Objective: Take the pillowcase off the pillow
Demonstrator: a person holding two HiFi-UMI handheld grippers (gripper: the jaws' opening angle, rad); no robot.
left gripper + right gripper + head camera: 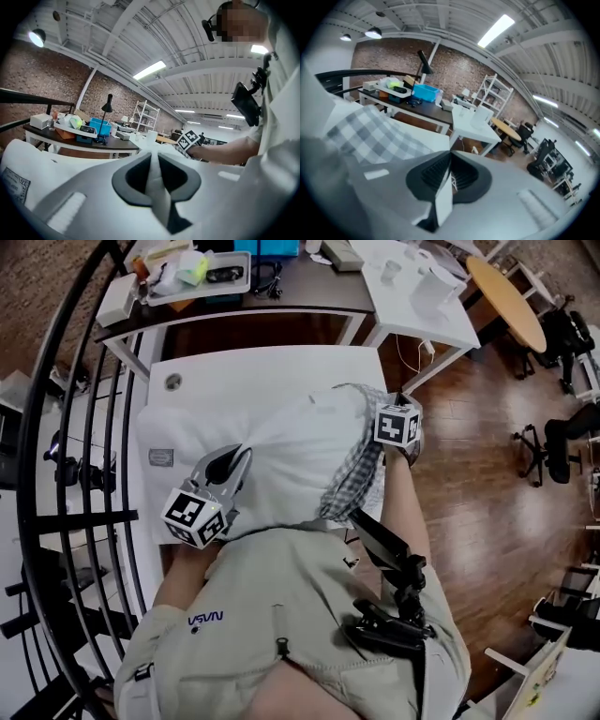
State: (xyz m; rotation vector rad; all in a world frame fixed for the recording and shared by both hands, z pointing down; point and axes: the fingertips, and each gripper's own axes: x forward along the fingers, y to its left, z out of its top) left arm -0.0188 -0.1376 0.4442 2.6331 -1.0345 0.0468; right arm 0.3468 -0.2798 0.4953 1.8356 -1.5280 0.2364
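A white pillow [281, 456] lies on a white table [272, 367]. A grey checked pillowcase [354, 474] is bunched around its right end. My left gripper [242, 454] rests on the pillow's near left part and is shut on a fold of the white pillow; in the left gripper view [153, 157] a strip of white cloth runs between the jaws. My right gripper [400, 407] is at the pillowcase's far right edge, jaws under its marker cube. In the right gripper view [449, 157] its jaws are shut with no cloth seen between them, and the pillowcase [370, 133] lies to the left.
A dark desk [309, 292] with a tray and clutter stands behind the table. A white side table [422, 296] and a round wooden table [506, 301] are at the back right. A black railing [56, 474] runs along the left. Office chairs [562, 437] stand on the right.
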